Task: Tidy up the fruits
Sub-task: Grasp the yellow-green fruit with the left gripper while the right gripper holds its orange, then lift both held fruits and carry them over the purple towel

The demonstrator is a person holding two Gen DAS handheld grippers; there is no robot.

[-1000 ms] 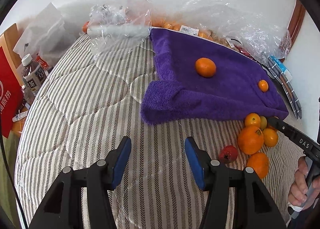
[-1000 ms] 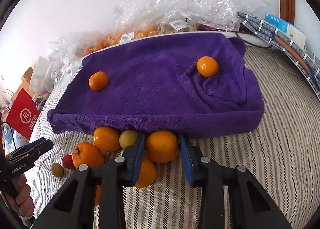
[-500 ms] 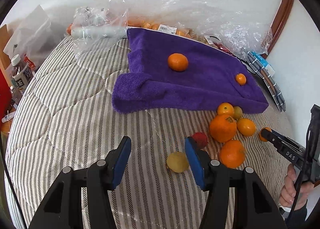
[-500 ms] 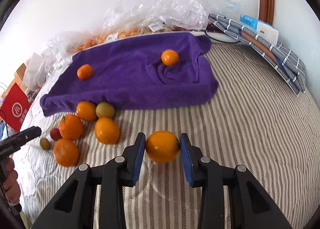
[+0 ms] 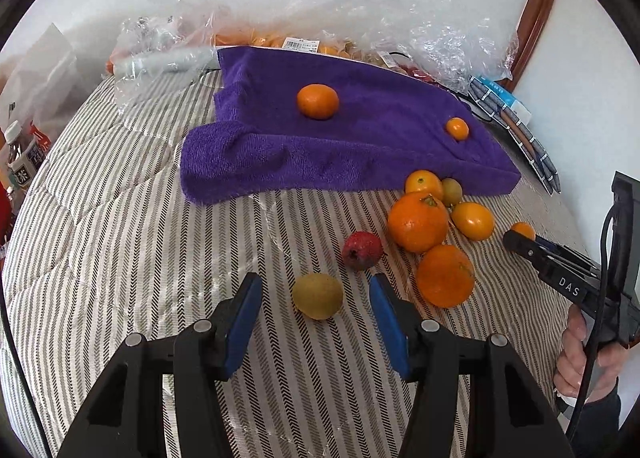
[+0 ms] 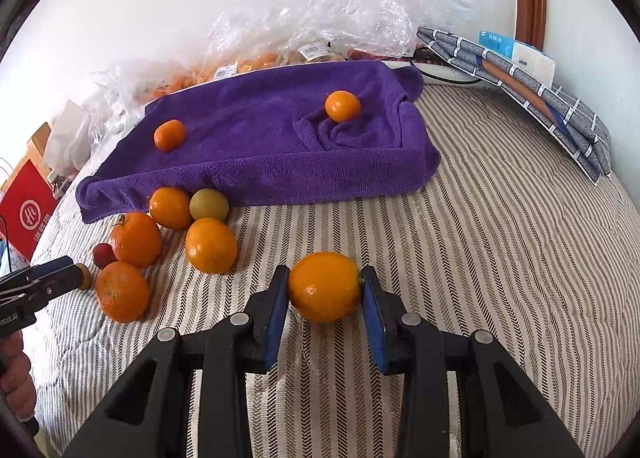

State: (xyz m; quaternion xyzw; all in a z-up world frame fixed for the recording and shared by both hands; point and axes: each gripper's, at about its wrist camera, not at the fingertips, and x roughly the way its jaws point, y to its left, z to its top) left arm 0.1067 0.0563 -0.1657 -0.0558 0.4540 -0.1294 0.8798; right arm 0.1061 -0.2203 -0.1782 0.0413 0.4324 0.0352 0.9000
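Note:
My right gripper (image 6: 324, 298) is shut on an orange (image 6: 325, 285), held low over the striped bedding, to the right of the fruit pile. My left gripper (image 5: 316, 306) is open, with a yellow-green fruit (image 5: 317, 295) lying between its fingers, not gripped. A red fruit (image 5: 362, 250) and several oranges (image 5: 418, 221) lie just beyond it. The pile also shows in the right wrist view (image 6: 211, 245). A purple towel (image 5: 360, 138) behind the pile carries two oranges, one on the left (image 5: 318, 101) and one on the right (image 5: 457, 128).
Crumpled plastic bags with packed fruit (image 5: 360, 30) lie along the wall behind the towel. Folded grey cloths and a box (image 6: 532, 74) sit at the right. Bottles (image 5: 24, 162) and a red bag (image 6: 28, 210) stand off the left edge of the bed.
My right gripper lifted the orange out of the pile and drew it back and right. My left gripper moved forward until the yellow-green fruit sat between its open fingers.

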